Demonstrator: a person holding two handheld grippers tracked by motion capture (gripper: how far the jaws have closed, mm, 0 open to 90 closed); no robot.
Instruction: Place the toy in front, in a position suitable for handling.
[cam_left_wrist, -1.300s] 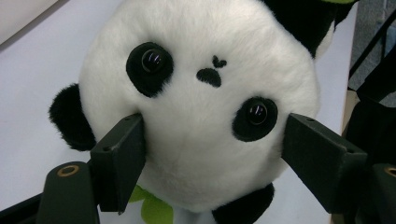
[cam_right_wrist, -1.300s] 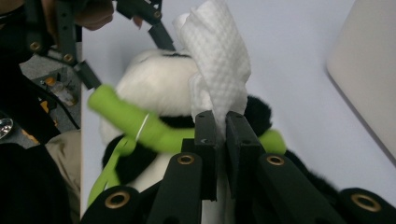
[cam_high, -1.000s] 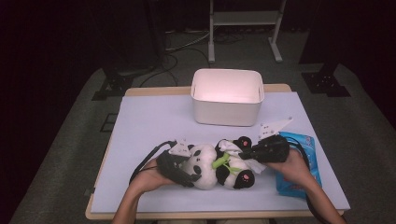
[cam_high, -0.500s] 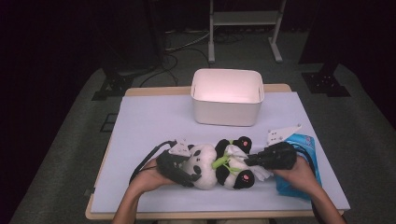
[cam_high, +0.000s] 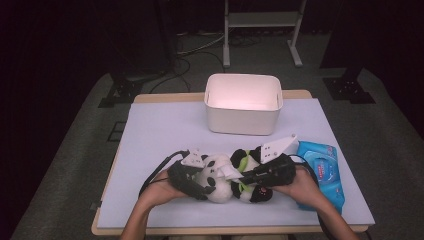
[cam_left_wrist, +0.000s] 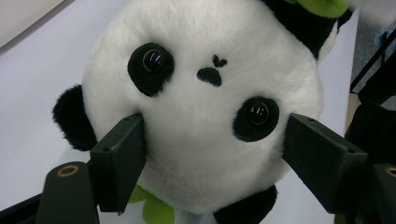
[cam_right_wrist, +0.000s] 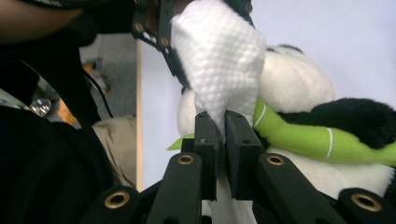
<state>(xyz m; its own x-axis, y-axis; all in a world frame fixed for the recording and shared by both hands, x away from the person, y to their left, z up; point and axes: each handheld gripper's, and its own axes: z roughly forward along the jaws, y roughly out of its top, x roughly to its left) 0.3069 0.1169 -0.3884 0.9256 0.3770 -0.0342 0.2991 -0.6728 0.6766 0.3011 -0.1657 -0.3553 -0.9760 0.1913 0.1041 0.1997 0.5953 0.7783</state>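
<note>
White wipe (cam_right_wrist: 217, 56) is sitting pinched in right gripper (cam_right_wrist: 223, 122), over plush panda (cam_high: 235, 175) at table's near edge; left gripper (cam_left_wrist: 212, 154), jaws wide, is clamping its head. Risk: wipe slipping out w/ hard rubbing, since only a corner's nipped.

Plush panda (cam_left_wrist: 205, 121) is showing soft matt fur with glossy plastic eyes; wipe (cam_right_wrist: 219, 60) is showing embossed, textured cloth.

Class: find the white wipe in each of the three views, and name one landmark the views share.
High view: the wipe lies low at the centre, over the panda.
Left gripper view: I cannot make it out.
Right gripper view: top centre, pinched between the jaws.
Shared landmark: the panda's green stalk.
</note>
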